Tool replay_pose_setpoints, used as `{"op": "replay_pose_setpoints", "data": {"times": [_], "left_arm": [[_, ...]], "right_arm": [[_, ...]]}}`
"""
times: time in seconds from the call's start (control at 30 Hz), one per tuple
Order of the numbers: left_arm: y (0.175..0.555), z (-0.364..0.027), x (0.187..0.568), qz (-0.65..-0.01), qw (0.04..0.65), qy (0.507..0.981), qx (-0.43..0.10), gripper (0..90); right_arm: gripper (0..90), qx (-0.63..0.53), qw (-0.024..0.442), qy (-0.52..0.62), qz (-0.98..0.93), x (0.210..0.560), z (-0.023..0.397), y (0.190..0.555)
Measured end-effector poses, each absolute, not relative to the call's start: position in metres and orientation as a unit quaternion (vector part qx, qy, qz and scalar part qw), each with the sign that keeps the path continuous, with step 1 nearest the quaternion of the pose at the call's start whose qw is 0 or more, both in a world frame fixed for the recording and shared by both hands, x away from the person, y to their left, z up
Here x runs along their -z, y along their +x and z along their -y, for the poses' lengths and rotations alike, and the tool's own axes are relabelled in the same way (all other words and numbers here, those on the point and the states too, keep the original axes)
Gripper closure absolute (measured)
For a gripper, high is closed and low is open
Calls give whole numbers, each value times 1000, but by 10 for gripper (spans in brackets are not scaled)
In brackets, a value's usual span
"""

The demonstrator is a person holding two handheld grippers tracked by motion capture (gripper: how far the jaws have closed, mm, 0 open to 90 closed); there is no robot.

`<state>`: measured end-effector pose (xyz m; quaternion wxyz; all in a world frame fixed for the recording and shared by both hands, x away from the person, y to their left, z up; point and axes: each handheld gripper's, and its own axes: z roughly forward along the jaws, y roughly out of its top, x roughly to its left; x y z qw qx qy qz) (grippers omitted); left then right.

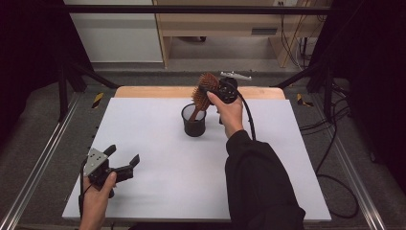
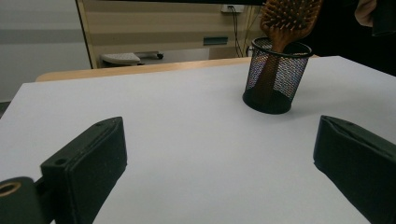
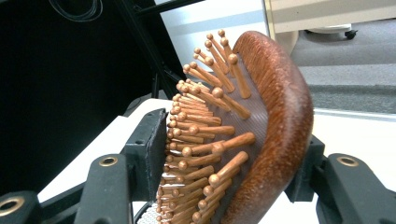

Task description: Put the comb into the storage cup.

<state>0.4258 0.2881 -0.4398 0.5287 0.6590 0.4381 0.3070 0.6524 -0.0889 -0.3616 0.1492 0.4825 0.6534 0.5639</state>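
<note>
Scene: white table top (image 1: 158, 182) w/ a wood edge at the far side; person works from the near side, black sleeve on the right arm.
Hairbrush (image 1: 203, 91): wooden paddle type, round-tipped wooden pins. Stands handle-down in the cup, head sticking up out of it and leaning toward the right gripper.
Cup (image 1: 194, 122): black wire-mesh holder, upright, on the far middle of the table. In the left gripper view the brush handle shows through the mesh (image 2: 278, 77).
Right gripper (image 1: 218, 91): held above and just beside the cup, jaws around the brush head. Right gripper view: one jaw on the pin side, tips of pins at or just off its pad; other jaw behind the wooden back (image 3: 280, 140). Can't tell if the pads actually press, looks loose.
Left gripper (image 1: 123, 162): low over the near-left part of the table, well apart from the cup. Jaws spread wide, nothing betw. them; bare table shows in the gap.
Left hand (image 1: 98, 191): wrapped round the gripper body.
</note>
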Motion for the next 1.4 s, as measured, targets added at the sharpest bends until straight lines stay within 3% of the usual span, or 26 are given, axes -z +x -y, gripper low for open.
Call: {"op": "replay_pose_setpoints", "data": {"times": [1.4], "left_arm": [[426,-289,440,-440,527,660,-307,31]], "right_arm": [[331,-544,167,480,-668,359,93,651]]}}
